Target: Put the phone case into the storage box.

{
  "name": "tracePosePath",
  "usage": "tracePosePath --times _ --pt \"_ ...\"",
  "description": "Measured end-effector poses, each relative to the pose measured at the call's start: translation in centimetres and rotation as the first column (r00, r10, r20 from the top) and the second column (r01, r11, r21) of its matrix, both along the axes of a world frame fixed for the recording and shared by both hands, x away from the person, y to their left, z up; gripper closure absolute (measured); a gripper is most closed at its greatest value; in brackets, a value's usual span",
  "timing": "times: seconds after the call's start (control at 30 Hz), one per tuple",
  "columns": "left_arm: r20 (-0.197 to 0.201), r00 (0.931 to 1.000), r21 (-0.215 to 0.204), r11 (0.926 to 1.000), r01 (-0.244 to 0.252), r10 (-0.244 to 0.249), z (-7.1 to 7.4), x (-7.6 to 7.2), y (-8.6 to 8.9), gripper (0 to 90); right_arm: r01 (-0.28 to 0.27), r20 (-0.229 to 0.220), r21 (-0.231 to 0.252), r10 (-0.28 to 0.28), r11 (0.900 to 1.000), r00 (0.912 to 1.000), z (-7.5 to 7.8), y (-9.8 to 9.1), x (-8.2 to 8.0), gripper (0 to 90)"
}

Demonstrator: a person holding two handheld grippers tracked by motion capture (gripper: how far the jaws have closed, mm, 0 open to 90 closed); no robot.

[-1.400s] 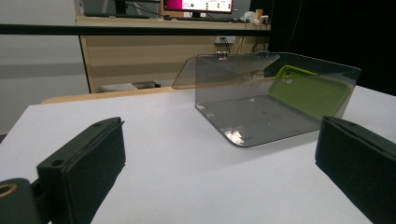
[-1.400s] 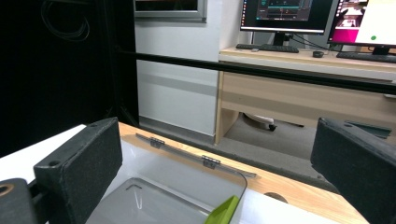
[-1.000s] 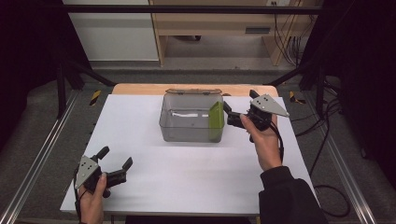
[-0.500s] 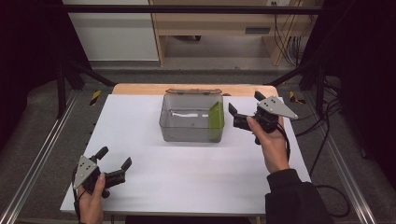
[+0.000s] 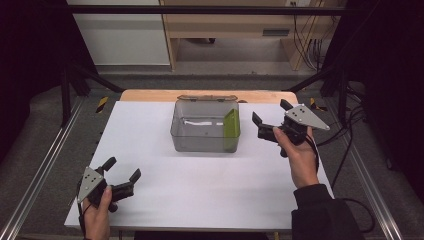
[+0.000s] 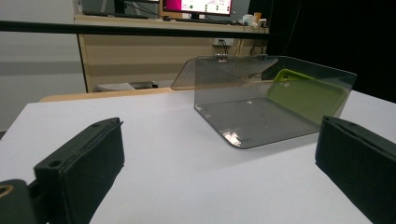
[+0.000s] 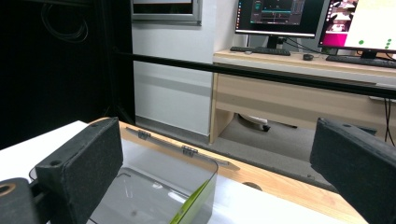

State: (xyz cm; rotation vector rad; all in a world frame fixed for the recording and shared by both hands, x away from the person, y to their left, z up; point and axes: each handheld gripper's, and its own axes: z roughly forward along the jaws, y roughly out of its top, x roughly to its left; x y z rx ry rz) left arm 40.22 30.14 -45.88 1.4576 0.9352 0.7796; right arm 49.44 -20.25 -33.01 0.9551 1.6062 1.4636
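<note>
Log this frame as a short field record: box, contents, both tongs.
surface: white table
box: clear box, lid open, hinged at the far side
contents: green flat item leaning against the box's right wall
left tongs: open, empty, near the table's front left corner, apart from the box
right tongs: open, empty, just right of the box, no contact visible

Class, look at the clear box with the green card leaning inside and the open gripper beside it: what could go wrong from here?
1. The green card only leans on the wall of the clear box; a bump could tip it flat.
2. The right gripper is open beside the box and could shove it.
3. The lid hangs behind and may swing.
</note>
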Motion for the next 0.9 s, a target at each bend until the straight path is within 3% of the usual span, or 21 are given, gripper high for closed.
tracePosePath --times 0.9 --pt "-0.005 0.9999 -0.020 0.9997 0.014 -0.014 0.0 0.0 0.0 1.2 0.029 -0.013 -0.015 -0.030 0.9995 0.9995 -0.8 -3.3 -1.9 2.2"
